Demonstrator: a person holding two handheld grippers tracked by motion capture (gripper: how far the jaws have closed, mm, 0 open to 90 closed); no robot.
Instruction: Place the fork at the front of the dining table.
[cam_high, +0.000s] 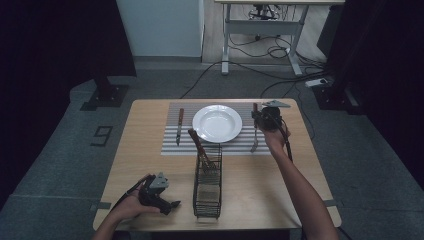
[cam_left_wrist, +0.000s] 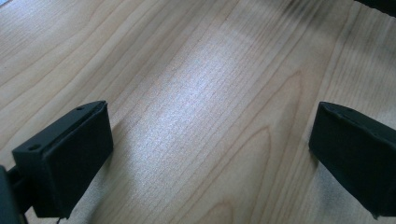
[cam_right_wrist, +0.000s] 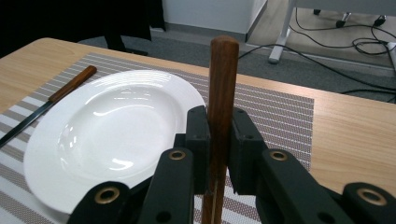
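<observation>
In the high view, the wooden table fills the lower middle of the frame, with a striped placemat across its far half. A white plate sits at the centre of the mat. To the plate's left a knife with a wooden handle lies on the mat, apart from the plate. To the plate's right the right gripper holds a fork by its wooden handle; the metal tines end reaches down toward the mat's near edge, just right of the plate. In front of the plate, at the frame's lower middle, stands a black wire basket with a wooden-handled utensil leaning out of it toward the plate. The left gripper rests at the lower left, just left of the basket, well apart from the mat. Beyond the table, cables run across the grey floor under a white desk frame at the upper right.

In the left gripper view, the two black jaws stand wide apart at the left and right lower edges with bare wood grain of the table between them; nothing is held. A dark edge shows at the upper right corner.

In the right gripper view, the right gripper is clamped on the fork's brown handle, which stands upright at the centre. Close behind it at the left lies the plate, whose ribbed rim is plain here, and the knife at the far left, its handle on the placemat.
</observation>
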